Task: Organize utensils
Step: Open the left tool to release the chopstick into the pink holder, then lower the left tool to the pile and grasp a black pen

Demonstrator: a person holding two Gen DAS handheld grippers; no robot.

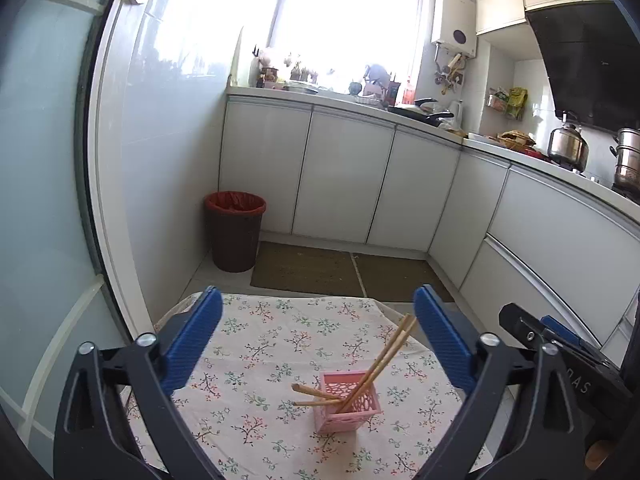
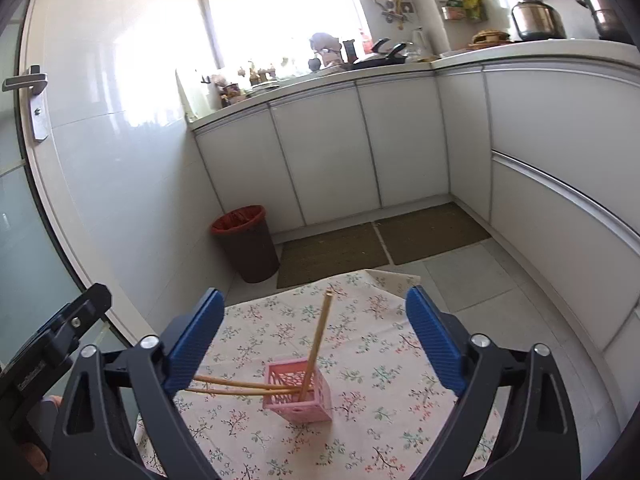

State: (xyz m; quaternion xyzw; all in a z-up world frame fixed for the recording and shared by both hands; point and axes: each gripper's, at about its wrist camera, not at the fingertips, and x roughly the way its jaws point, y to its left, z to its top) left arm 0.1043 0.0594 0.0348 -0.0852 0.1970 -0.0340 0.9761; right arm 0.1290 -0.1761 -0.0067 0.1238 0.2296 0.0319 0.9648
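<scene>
A pink lattice utensil holder (image 1: 347, 402) stands on a floral tablecloth (image 1: 264, 344), holding several wooden chopsticks (image 1: 384, 356) that lean out to the left and up to the right. It also shows in the right wrist view (image 2: 300, 394) with its chopsticks (image 2: 318, 340). My left gripper (image 1: 318, 312) is open and empty, above and behind the holder. My right gripper (image 2: 314, 308) is open and empty, also above the holder. The right gripper's body (image 1: 560, 344) shows at the right in the left wrist view.
A dark red bin (image 1: 235, 236) stands on the floor by the wall beyond the table. White kitchen cabinets (image 1: 344, 176) and a cluttered counter (image 1: 440, 120) run along the back and right. Two brown mats (image 1: 312, 270) lie on the floor.
</scene>
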